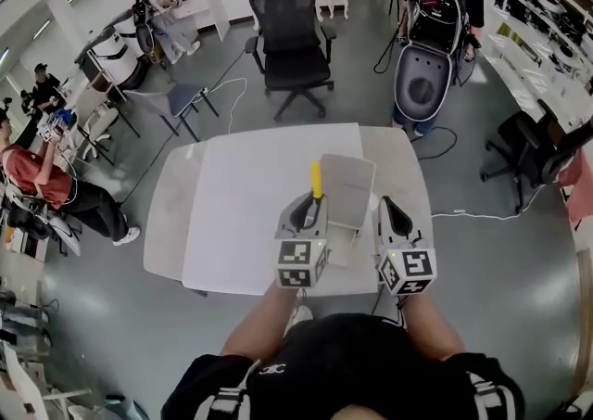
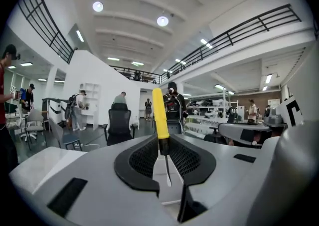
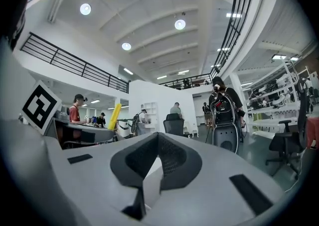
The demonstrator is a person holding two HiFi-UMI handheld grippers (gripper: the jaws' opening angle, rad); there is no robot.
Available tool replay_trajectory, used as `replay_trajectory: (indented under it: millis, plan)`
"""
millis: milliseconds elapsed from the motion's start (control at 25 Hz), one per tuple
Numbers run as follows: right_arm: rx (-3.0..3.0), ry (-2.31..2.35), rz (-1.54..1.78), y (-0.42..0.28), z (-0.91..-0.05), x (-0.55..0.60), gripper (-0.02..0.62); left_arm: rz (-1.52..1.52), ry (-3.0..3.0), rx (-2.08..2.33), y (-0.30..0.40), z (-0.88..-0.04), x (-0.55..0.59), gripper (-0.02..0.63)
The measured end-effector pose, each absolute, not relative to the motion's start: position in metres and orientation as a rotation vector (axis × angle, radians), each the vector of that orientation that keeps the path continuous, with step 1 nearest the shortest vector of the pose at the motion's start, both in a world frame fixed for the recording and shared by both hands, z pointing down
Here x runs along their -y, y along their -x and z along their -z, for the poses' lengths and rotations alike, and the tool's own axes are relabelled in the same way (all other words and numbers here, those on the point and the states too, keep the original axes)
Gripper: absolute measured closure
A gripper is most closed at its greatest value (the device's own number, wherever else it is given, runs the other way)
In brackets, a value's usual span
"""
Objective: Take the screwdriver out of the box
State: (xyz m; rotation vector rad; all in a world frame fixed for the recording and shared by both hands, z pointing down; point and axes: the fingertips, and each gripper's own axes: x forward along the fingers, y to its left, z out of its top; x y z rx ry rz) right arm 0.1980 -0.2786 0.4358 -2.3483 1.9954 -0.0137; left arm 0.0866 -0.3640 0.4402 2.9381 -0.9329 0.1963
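Left gripper view: left gripper [image 2: 160, 142] jaws are part-closed, clamped on the black collar of the yellow-handled screwdriver [image 2: 159, 113]. The thin metal shaft runs back between the pads toward the camera, which the head view doesn't show. Head view gives location: the screwdriver is out of the flat grey box [image 1: 350, 184], by its left edge, over the white table [image 1: 250, 214]. Long axis in line with the jaws, handle pointing away from the person. Right gripper [image 3: 155, 137]: jaws together, empty, right of the box.

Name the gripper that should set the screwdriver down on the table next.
Left. The left gripper is clamped on the screwdriver, yellow handle up, already out of the box. The right gripper holds nothing and would first need a handover.
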Motion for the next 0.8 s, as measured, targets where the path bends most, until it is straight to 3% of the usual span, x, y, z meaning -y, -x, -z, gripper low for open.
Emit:
replay_trajectory:
  millis: [800]
  plan:
    - [-2.044, 2.291, 0.023, -0.177, -0.437, 0.289, 0.583, -0.282, -2.933, 0.964, -0.073, -0.452, 0.364, 0.525]
